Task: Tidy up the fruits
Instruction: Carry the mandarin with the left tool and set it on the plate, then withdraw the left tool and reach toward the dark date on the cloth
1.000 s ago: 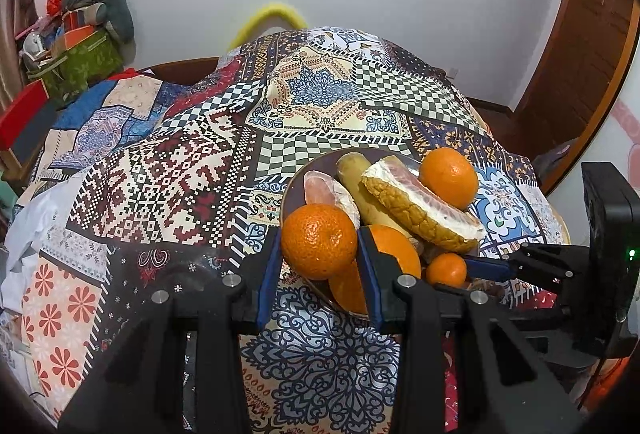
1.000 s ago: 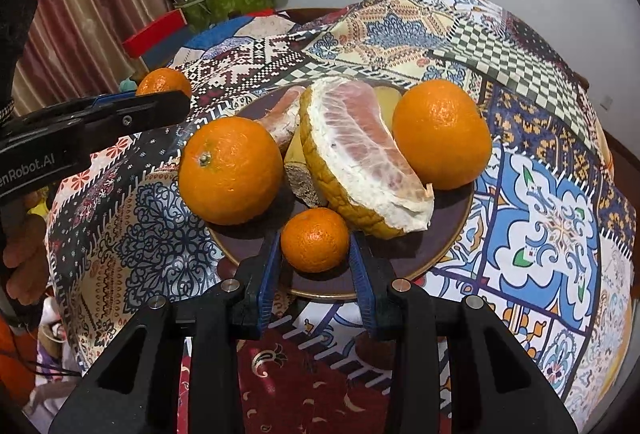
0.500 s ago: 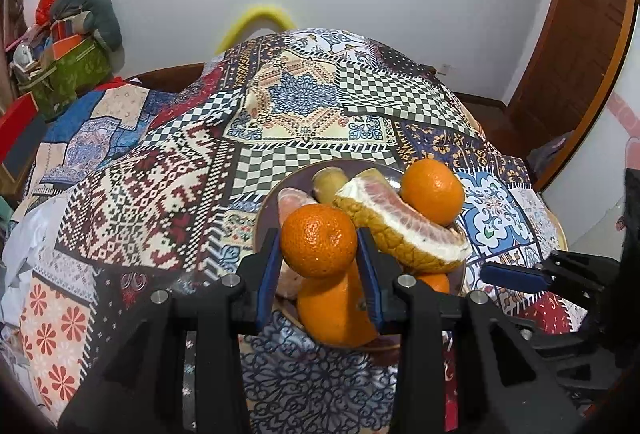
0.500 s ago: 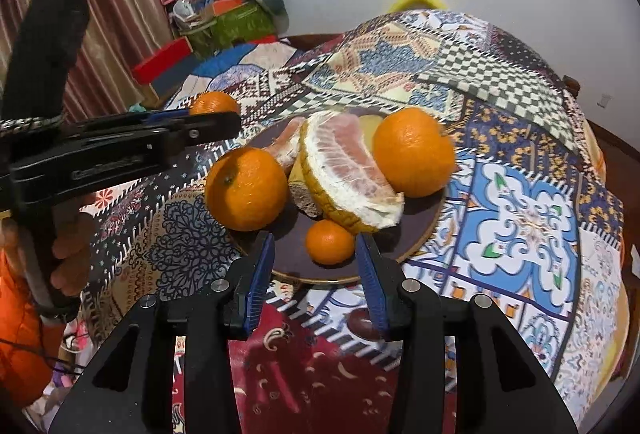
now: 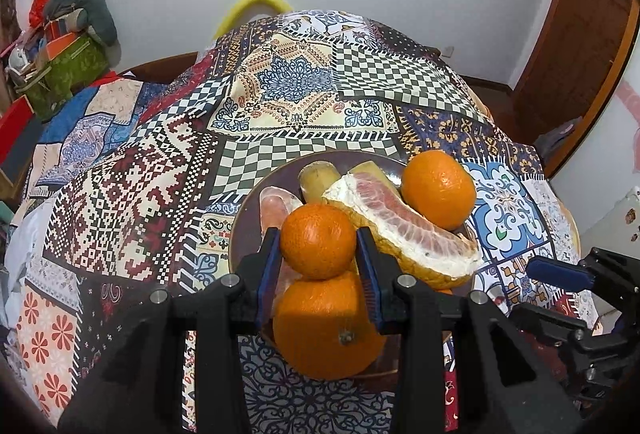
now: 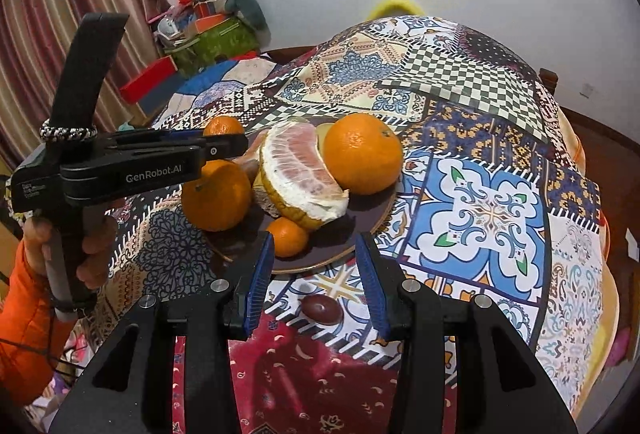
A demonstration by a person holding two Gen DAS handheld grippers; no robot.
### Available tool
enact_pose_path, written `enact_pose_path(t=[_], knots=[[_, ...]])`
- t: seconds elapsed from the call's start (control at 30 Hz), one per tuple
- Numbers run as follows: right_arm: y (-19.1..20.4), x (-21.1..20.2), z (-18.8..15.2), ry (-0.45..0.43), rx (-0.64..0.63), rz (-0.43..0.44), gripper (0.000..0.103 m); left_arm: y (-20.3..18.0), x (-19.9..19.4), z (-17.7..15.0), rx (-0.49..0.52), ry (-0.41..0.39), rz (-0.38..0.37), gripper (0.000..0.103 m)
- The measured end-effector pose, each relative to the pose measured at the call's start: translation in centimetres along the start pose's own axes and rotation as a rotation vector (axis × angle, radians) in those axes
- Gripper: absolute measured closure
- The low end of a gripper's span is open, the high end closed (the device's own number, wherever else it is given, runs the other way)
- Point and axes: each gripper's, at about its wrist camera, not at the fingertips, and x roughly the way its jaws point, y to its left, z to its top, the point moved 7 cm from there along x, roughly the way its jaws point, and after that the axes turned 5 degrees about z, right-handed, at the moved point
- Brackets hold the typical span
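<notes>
A dark plate (image 5: 250,210) (image 6: 372,212) on the patchwork cloth holds two big oranges (image 5: 438,188) (image 5: 326,330), a pomelo wedge (image 5: 400,226) (image 6: 300,170), banana pieces (image 5: 316,180) and a small tangerine (image 6: 286,236). My left gripper (image 5: 318,260) is shut on a small orange (image 5: 318,240) and holds it above the plate; it also shows in the right wrist view (image 6: 223,126). My right gripper (image 6: 314,270) is open and empty, just short of the plate's near rim.
A small dark oval object (image 6: 320,308) lies on the cloth between my right fingers. Cluttered boxes and bags (image 5: 60,50) stand at the far left. A wooden door (image 5: 576,46) is at the right. The cloth drops off at the table edges.
My left gripper has carried the small orange forward over the plate. My right gripper has let go of the small tangerine, opened and pulled back from the plate.
</notes>
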Motion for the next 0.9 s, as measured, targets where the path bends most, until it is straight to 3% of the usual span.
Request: enact_pose_path(t=[0.13,0.63,0.9], knots=[[-0.1,-0.1,-0.2,0.000,0.003,-0.004,0.064,-0.6,-0.3,-0.1,0.019,0.001,-0.022,0.060],[0.7,-2.2,-0.3,-0.034,-0.010,-0.028,0.064,1.3,-6.0,-0.3,-0.011,-0.084,0.007,0.060],[0.8,-2.8,-1.4,-0.021,-0.001,-0.039,0.064,1.4,-7.7,-2.9,-0.015,-0.070,0.003,0.060]])
